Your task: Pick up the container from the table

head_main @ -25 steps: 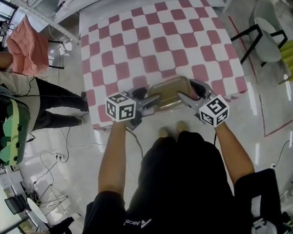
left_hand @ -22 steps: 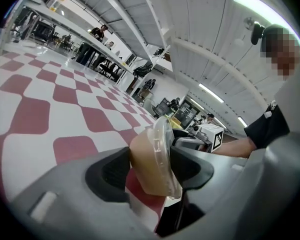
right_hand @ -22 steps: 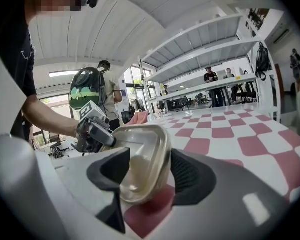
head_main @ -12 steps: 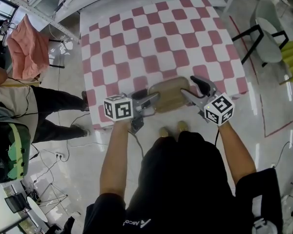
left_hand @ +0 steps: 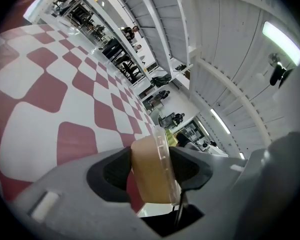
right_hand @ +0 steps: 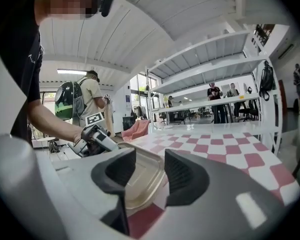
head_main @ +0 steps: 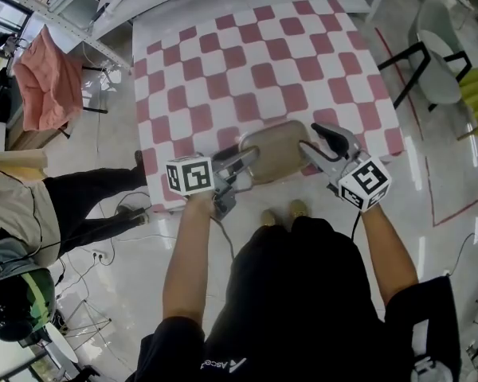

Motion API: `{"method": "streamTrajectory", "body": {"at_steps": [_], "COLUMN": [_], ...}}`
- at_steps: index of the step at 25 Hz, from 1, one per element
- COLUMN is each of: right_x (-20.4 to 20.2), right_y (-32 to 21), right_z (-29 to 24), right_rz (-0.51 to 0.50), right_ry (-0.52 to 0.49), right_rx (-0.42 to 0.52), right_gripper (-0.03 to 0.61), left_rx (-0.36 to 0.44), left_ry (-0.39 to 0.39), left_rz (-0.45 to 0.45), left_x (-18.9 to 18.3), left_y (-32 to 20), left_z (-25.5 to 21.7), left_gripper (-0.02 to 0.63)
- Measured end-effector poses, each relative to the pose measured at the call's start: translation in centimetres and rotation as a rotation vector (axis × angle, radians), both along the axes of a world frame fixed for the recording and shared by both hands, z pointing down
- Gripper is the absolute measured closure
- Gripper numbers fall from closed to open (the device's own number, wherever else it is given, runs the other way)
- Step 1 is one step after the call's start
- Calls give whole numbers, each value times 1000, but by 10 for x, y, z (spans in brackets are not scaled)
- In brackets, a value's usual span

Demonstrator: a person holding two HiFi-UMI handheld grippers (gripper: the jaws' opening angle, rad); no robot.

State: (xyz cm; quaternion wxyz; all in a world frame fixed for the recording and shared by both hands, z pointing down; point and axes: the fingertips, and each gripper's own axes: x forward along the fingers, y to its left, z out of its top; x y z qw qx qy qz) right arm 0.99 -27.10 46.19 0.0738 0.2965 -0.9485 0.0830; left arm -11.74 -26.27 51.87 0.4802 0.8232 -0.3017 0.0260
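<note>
A tan container (head_main: 275,150) with a clear lid hangs tilted over the near edge of the checked table (head_main: 247,62), held between both grippers. My left gripper (head_main: 251,161) is at its left end. In the left gripper view the container's end (left_hand: 147,176) is pinched between the pads of the left gripper (left_hand: 151,161), whose jaws have just been closing. My right gripper (head_main: 308,136) is at the container's right end. In the right gripper view the lid's rim (right_hand: 140,184) runs between the jaws of the right gripper (right_hand: 149,176), which have just been closing on it.
The pink-and-white checked cloth covers the whole table. A person (head_main: 32,205) stands on the floor to the left, by a pink cloth (head_main: 44,86). A chair (head_main: 434,54) stands to the right. White shelving (right_hand: 215,79) rises beyond the table.
The container has come up off the table and tilted, rising with my right gripper. My left gripper has rolled at the container's left end. The bystander on the left has shifted.
</note>
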Motion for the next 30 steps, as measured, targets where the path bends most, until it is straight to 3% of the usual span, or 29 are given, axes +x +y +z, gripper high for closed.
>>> {"method": "streamTrajectory", "body": {"at_steps": [5,12,21,30], "right_x": [-2,-4,9,10], "right_y": [6,15,14,17], "right_z": [-27,-49,-54,-54], "right_rz": [-5,0,90,96], "right_ry": [-24,-34,-66,-68], "right_rx": [65,125,112,97], "right_gripper": [464,573,575,575], "left_rx": [-52,-69,-83,-91], "left_ry": [97,131,140,142], "left_rz": [-3,9,33,38], "left_x": [14,24,31,30], "left_y": [-1,1,6,8], "left_z": [-10,-15,-19,-18], "left_gripper": [367,367,368,370]}}
